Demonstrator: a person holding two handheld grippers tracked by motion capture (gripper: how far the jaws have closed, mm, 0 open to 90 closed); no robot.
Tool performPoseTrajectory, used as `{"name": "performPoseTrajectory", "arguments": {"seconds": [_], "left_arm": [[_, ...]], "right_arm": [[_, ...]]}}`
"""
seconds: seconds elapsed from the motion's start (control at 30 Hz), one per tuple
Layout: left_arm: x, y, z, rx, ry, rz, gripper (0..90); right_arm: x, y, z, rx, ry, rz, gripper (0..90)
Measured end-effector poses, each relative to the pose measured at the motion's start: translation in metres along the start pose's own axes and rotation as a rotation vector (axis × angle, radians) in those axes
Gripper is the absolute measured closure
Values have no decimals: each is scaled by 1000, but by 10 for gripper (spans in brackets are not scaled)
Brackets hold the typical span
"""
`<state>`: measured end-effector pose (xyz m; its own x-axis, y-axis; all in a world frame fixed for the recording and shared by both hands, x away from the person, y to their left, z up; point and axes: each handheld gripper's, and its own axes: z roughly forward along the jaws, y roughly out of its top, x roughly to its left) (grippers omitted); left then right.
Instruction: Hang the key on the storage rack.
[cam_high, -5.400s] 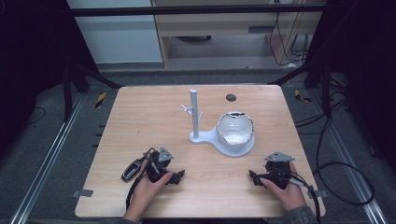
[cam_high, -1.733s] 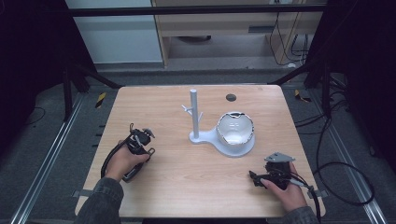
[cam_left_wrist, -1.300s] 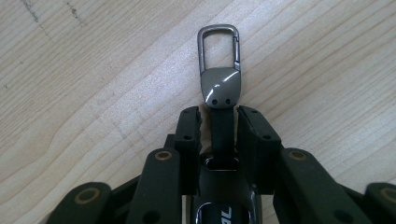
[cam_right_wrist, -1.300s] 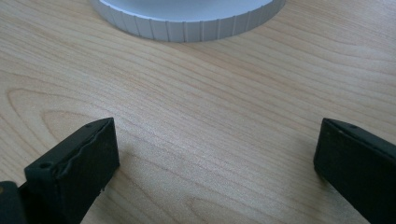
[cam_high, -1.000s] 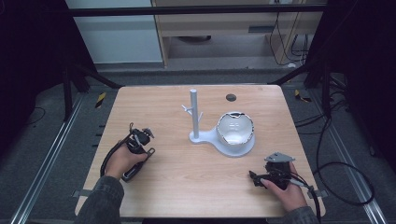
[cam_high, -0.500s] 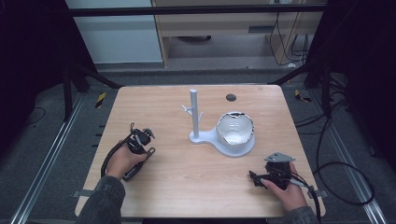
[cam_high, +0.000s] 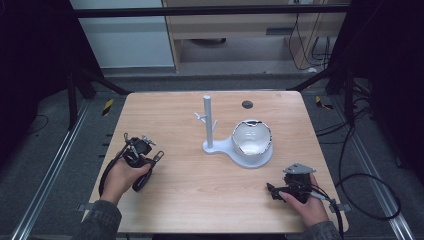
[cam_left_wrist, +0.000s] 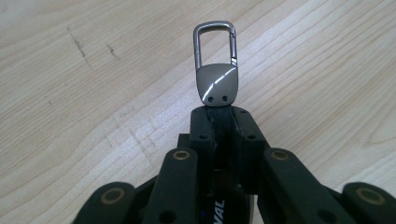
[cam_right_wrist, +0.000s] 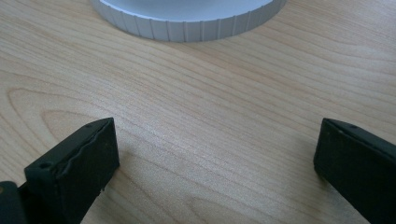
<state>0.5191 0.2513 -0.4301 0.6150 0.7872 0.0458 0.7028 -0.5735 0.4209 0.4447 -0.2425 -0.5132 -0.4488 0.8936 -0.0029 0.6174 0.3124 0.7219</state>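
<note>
My left gripper (cam_left_wrist: 219, 114) is shut on a black strap that carries a grey metal snap-hook clip (cam_left_wrist: 215, 60); the clip sticks out past the jaws over the wooden table. In the high view the left gripper (cam_high: 145, 156) is at the table's left side, with the clip (cam_high: 158, 155) at its tip. My right gripper (cam_right_wrist: 215, 154) rests open on the wood with nothing between its jaws, near the front right (cam_high: 272, 190). A white stand with an upright pegged post (cam_high: 207, 120) and a round dish (cam_high: 251, 139) is at mid-table.
The ribbed rim of the stand's dish (cam_right_wrist: 187, 25) lies just ahead of the right gripper. A dark round hole (cam_high: 247, 104) sits near the table's far edge. Cables trail from both grippers. Bare wood spreads between the two hands.
Since the oldest frame the left hand has moved left and farther back. Over the last two seconds nothing has visibly moved. The right hand stayed put.
</note>
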Motion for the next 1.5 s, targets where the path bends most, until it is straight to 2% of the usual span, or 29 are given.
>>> {"name": "performPoseTrajectory", "arguments": {"seconds": [0.03, 0.2, 0.33, 0.47, 0.5, 0.53, 0.77, 1.1, 1.5], "left_arm": [[0, -2, -3, -15, 6, 7, 803], [1, -12, -17, -104, 0, -14, 803], [1, -16, -22, -123, -2, -14, 804], [-2, -20, -29, -159, 2, -8, 804], [-4, -22, -33, -187, 3, -4, 804], [-4, -22, -33, -187, 3, -4, 805], [-19, -30, -45, -344, 13, -3, 805], [-40, -17, -45, -394, 5, 29, 805], [-56, -5, -37, -389, -6, 66, 805]], "right_arm": [[0, 0, 0, 0, 0, 0, 4], [0, 0, 0, 0, 0, 0, 4], [0, 0, 0, 0, 0, 0, 4], [0, 0, 0, 0, 0, 0, 4], [0, 0, 0, 0, 0, 0, 4], [0, 0, 0, 0, 0, 0, 4], [0, 0, 0, 0, 0, 0, 4], [0, 0, 0, 0, -1, 0, 4], [0, 0, 0, 0, -1, 1, 4]]}}
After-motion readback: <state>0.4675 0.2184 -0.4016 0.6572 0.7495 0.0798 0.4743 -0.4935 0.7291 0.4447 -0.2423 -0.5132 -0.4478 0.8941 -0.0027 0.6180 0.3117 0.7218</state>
